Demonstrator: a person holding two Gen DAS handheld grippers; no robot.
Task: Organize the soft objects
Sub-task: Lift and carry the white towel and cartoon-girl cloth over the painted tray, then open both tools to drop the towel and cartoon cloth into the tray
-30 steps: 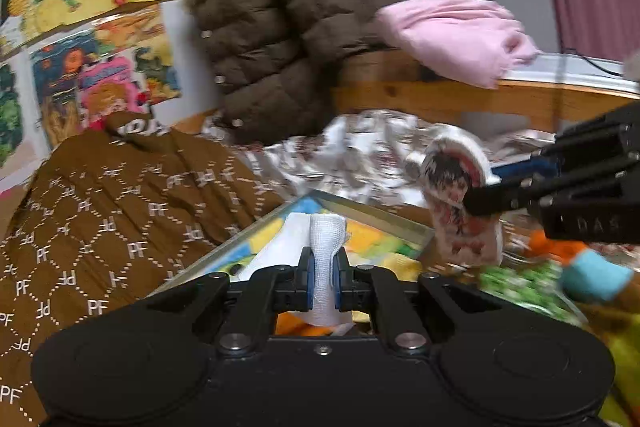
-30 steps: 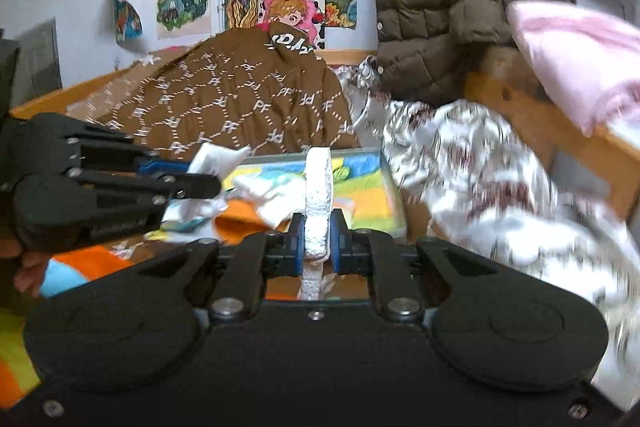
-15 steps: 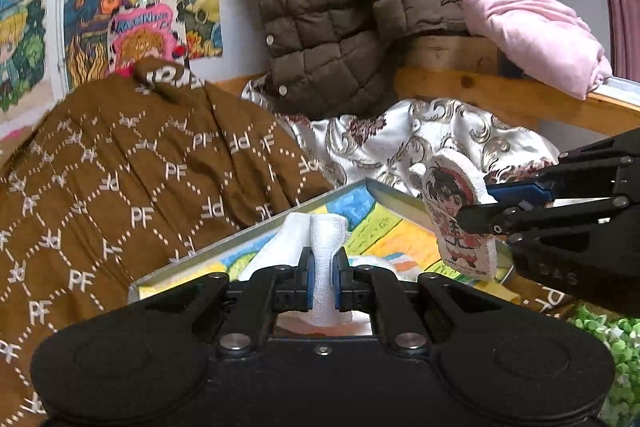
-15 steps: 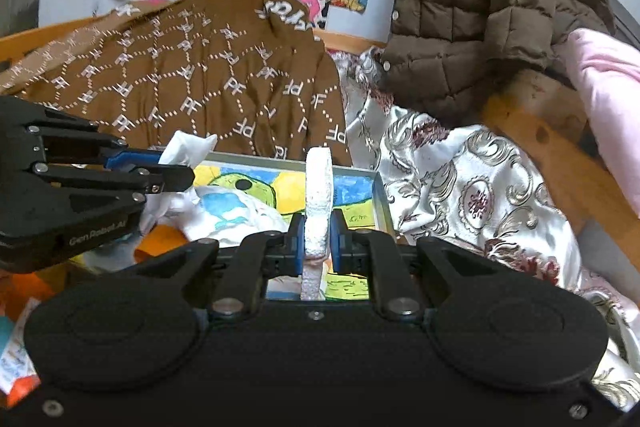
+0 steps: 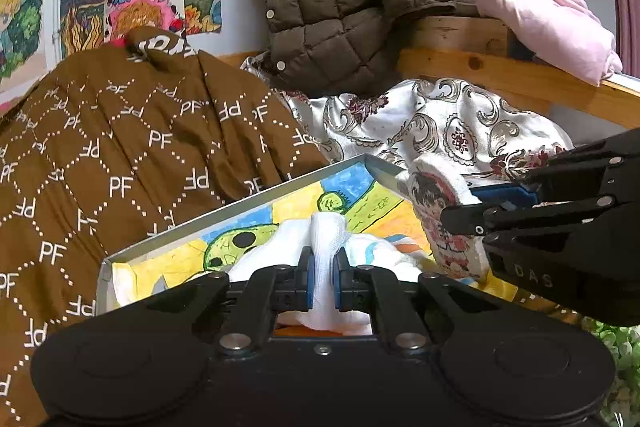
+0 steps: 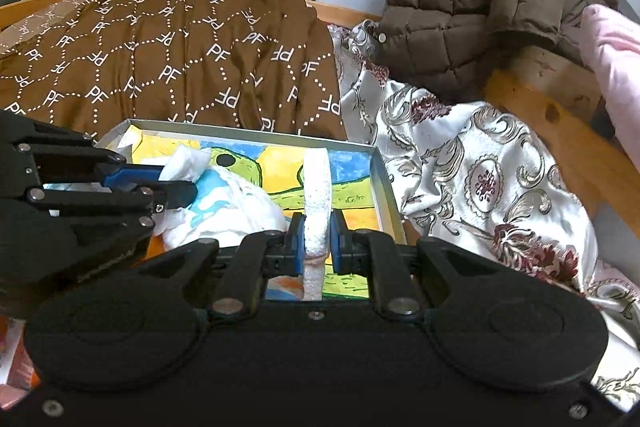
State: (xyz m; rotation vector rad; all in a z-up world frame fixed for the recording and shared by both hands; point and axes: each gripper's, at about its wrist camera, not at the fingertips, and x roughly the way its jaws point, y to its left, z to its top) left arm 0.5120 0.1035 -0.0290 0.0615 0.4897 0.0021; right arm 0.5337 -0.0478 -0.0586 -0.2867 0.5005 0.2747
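the left claw pinches a white cloth and the right claw grips a flat printed plush edge-on — both over the painted tray. the claws sit close together; released carelessly, the cloth could snag a finger, or the plush could land on the tray rim and tip out.

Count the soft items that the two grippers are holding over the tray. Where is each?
2. The white cloth sits clamped in the left gripper; the flat plush with a cartoon figure is clamped in the right gripper, both above the tray.
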